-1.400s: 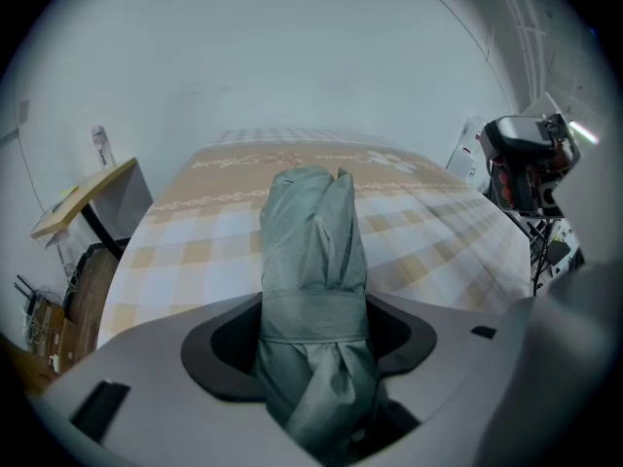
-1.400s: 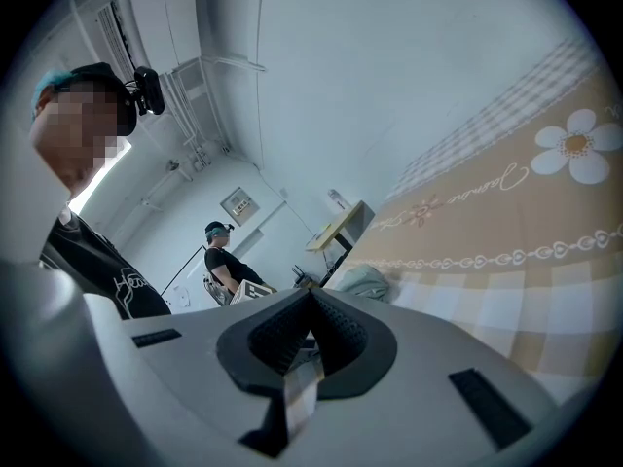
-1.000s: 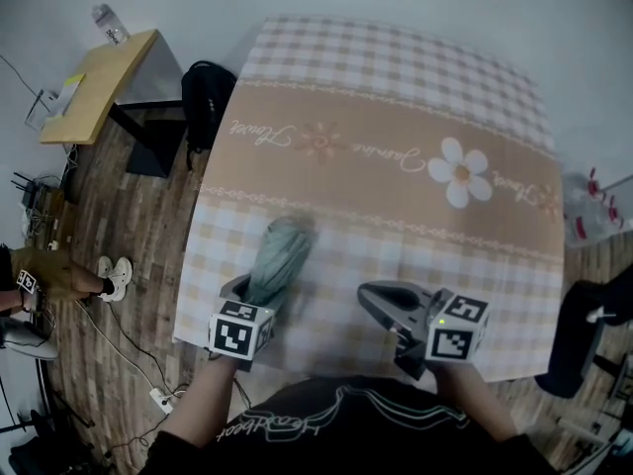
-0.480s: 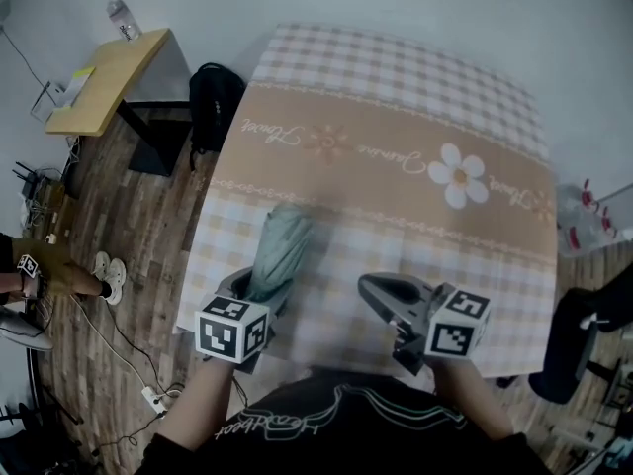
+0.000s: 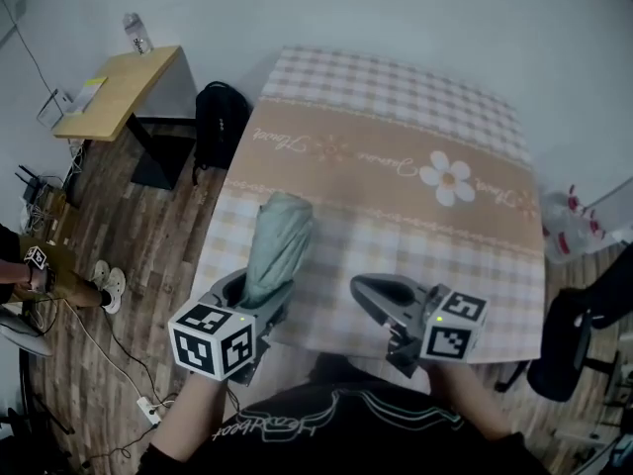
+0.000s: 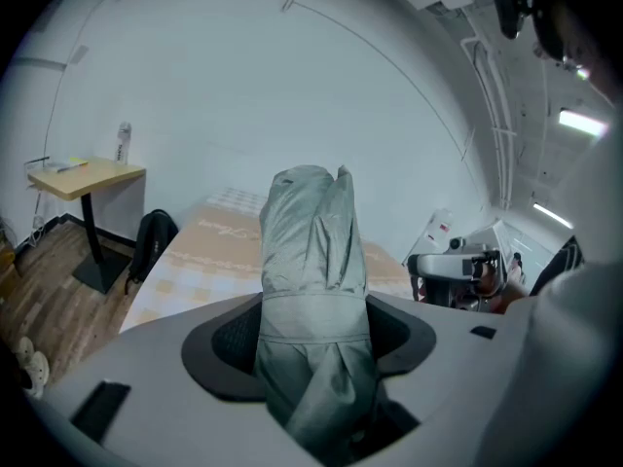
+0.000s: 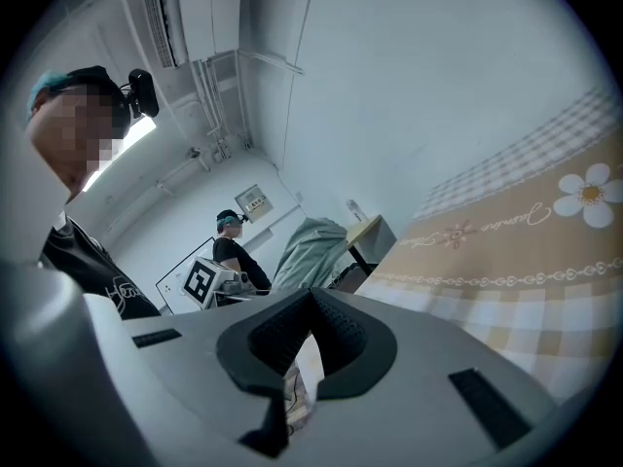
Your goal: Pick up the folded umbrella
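Umbrella: the folded grey-green umbrella point(image 5: 277, 245) is clamped in the left gripper point(image 5: 259, 295). It sits at about 8 o'clock over the table point(image 5: 396, 156), and its free end points toward 12 o'clock. In the left gripper view it rises clear of the checked cloth, with the strap band just ahead of the pads.
Left gripper: its jaws are closed on the lower part of the umbrella, one pad pressed to each side of the fabric. Its marker cube point(image 5: 211, 339) is at 7 o'clock in the head view.
Right gripper: the right gripper point(image 5: 374, 293) is at about 5 o'clock over the near edge of the table. Its jaws are together at the tips and hold nothing. It is well apart from the umbrella.
Table: it is covered by a beige checked cloth with a flower band, and nothing rests on the cloth.
Bag: a black bag point(image 5: 220, 122) stands on the wooden floor against the table's far left corner, at 10 o'clock. What is in it cannot be told.
Side table: a small wooden side table point(image 5: 119, 92) stands at 10 o'clock beyond the bag.
Bottle: a clear bottle point(image 5: 136, 33) stands upright on the side table's far end, and whether it holds anything cannot be told.
Plastic pack: a clear pack with red bits point(image 5: 564, 231) is off the table's right edge at 3 o'clock. Its contents are too blurred to name.
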{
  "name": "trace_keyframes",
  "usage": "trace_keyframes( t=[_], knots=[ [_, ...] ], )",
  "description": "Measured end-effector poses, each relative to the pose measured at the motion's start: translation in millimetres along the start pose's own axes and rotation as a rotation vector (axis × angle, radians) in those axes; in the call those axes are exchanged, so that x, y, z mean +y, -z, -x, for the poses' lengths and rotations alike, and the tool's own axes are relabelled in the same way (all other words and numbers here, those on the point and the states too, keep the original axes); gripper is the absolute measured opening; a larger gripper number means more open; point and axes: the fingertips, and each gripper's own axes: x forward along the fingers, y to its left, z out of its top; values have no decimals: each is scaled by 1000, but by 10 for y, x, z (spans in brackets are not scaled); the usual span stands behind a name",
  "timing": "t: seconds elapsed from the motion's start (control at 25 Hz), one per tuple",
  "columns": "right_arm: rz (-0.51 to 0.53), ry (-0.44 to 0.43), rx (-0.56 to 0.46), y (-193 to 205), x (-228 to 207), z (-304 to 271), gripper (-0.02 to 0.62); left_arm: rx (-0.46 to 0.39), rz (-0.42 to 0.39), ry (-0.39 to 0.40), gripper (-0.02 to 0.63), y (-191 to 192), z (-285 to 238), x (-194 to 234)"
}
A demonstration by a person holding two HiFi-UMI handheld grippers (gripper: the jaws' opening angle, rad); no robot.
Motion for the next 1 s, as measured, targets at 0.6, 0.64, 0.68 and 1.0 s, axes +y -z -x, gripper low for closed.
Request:
trace_keyframes(
  t=[0.6, 0.64, 0.68, 1.0],
  knots=[
    [138, -44, -72, 44, 1119, 145, 11, -218, -64, 112, 265, -209, 1167, -651],
    [147, -46, -78, 44, 1178, 160, 11, -224, -68, 115, 265, -203, 1212, -675],
    [156, -46, -85, 45, 1231, 175, 11, -230, -71, 118, 265, -194, 1250, -693],
    [220, -30, -116, 108, 1473, 302, 11, -251, -81, 151, 265, -79, 1401, -803]
  ],
)
